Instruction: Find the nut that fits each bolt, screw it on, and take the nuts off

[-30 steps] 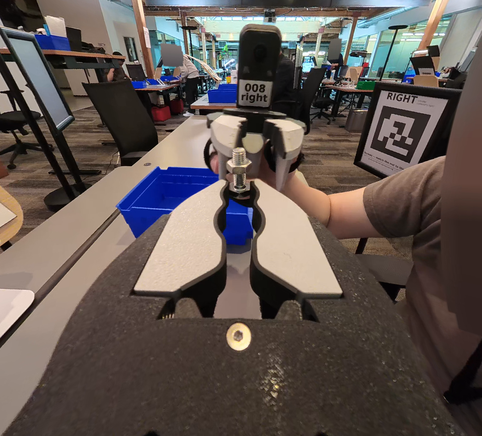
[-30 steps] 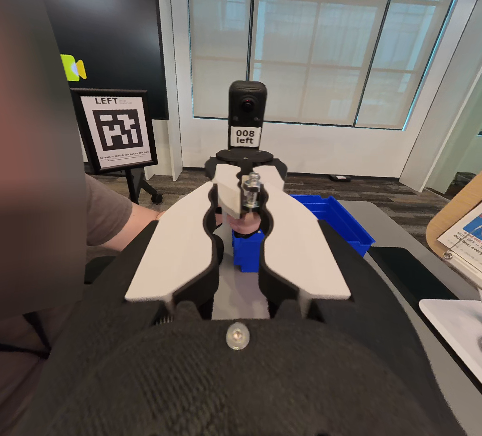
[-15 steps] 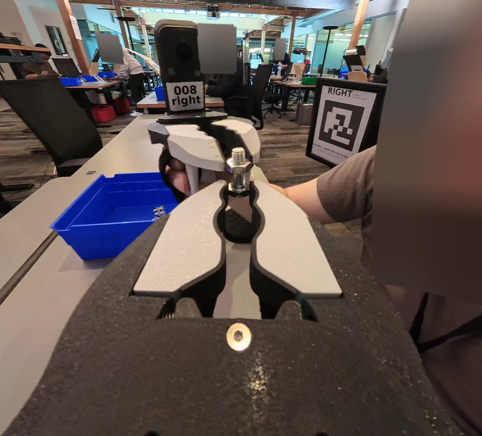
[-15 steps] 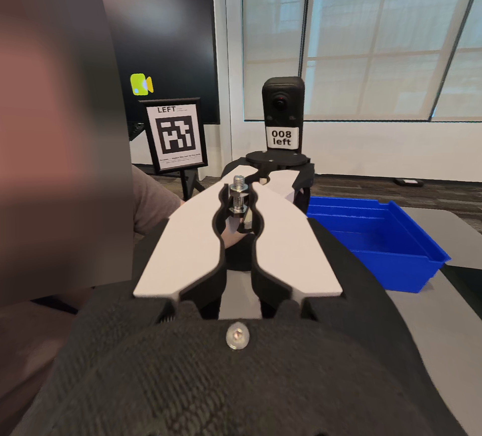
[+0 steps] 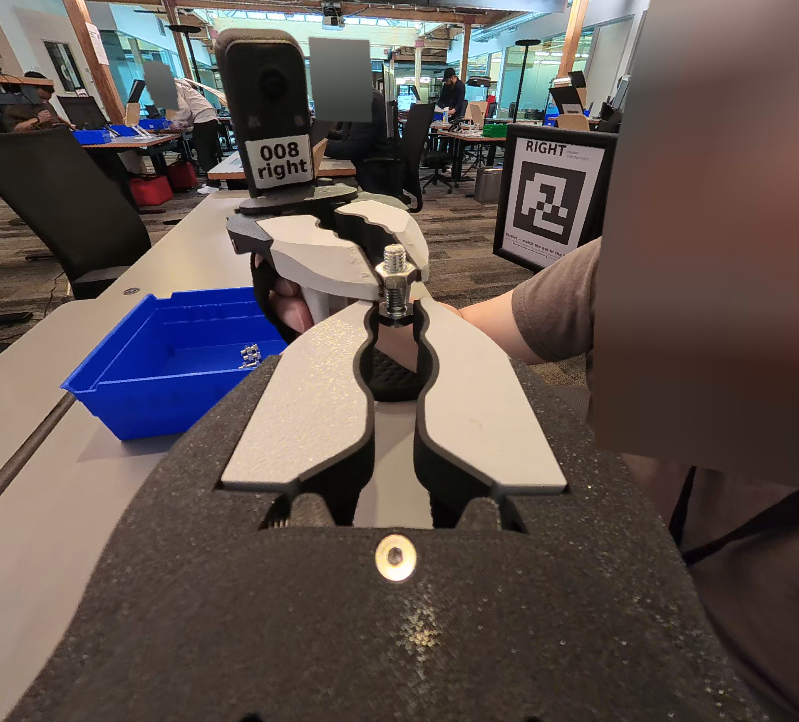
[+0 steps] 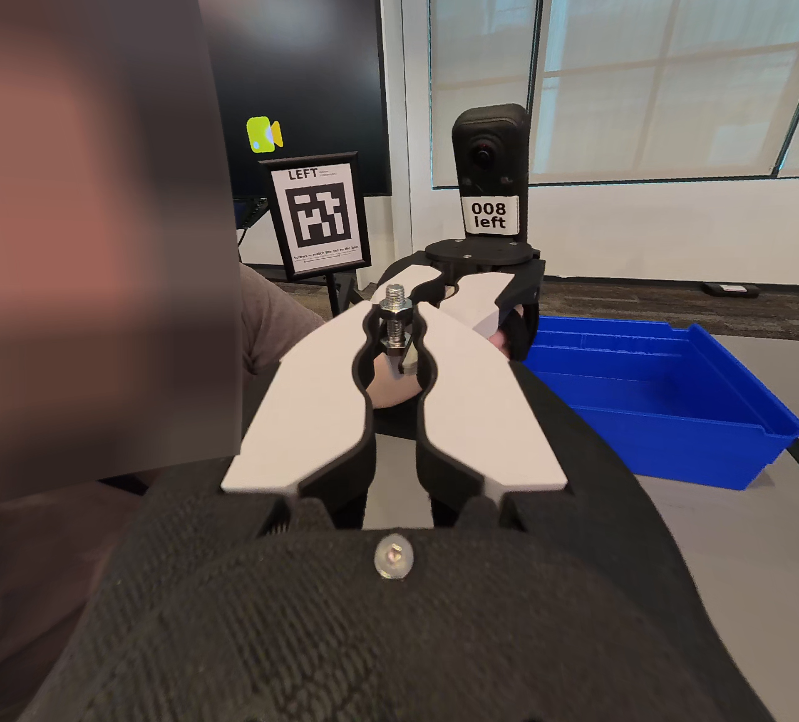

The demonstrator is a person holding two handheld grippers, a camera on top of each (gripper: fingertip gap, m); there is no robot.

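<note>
A silver bolt (image 5: pixel 395 256) stands upright in the air between my two grippers, with a hex nut (image 5: pixel 394 280) partway down its thread. My left gripper (image 5: pixel 394 310) is shut on the bolt's lower end. My right gripper (image 5: pixel 395 281) comes from the far side, angled to the left, and is shut on the nut. In the right wrist view my right gripper (image 6: pixel 395 310) clamps the nut (image 6: pixel 395 309); the bolt (image 6: pixel 395 295) sticks up above it, and the left gripper (image 6: pixel 402 351) holds the bottom.
A blue bin (image 5: pixel 173 360) with several small nuts (image 5: pixel 250 355) sits on the grey table (image 5: pixel 52 528); it also shows in the right wrist view (image 6: pixel 648 420). Framed marker signs (image 5: pixel 553 200) (image 6: pixel 320 217) stand behind. A person's arm (image 5: pixel 519 321) reaches in from the right. The tips of both grippers are at nearly the same place.
The right gripper has swung around the bolt while shut on the nut, so it now angles off to the left. Both views have turned; the blue bin has shifted sideways.
</note>
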